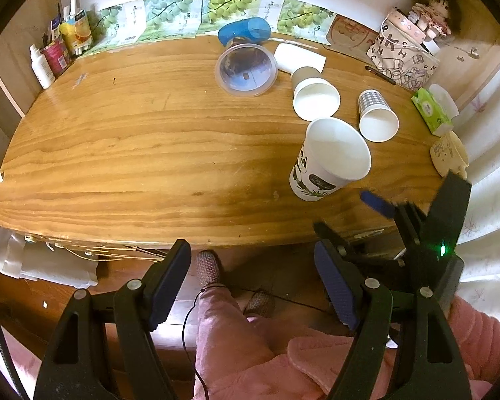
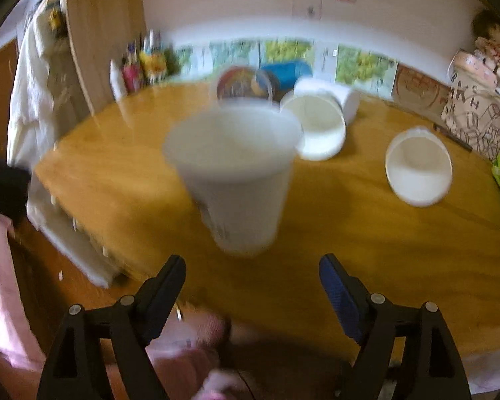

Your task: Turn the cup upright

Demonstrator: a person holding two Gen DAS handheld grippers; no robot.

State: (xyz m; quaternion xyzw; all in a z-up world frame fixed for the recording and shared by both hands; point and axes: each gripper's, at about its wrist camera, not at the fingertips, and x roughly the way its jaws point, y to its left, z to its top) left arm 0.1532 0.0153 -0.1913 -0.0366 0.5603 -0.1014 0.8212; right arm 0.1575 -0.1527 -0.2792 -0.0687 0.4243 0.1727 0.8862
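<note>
Already the panda cup stands mouth-up near the front right of the table, so the flip looks done or nearly so, though in the left wrist view it appears to lean a little. The right gripper is spread wide just in front of it, gripping nothing. The left gripper hangs beyond the table edge, also wide and empty.

The main risk is a knock. The right wrist view is smeared with motion, and a finger swinging sideways while so close could tip the light paper cup back over. If the lean is real, it could also settle badly by itself.

Three more paper cups lie on their sides behind, the nearest a checked cup. A toppled panda cup could roll into them or off the front edge.
</note>
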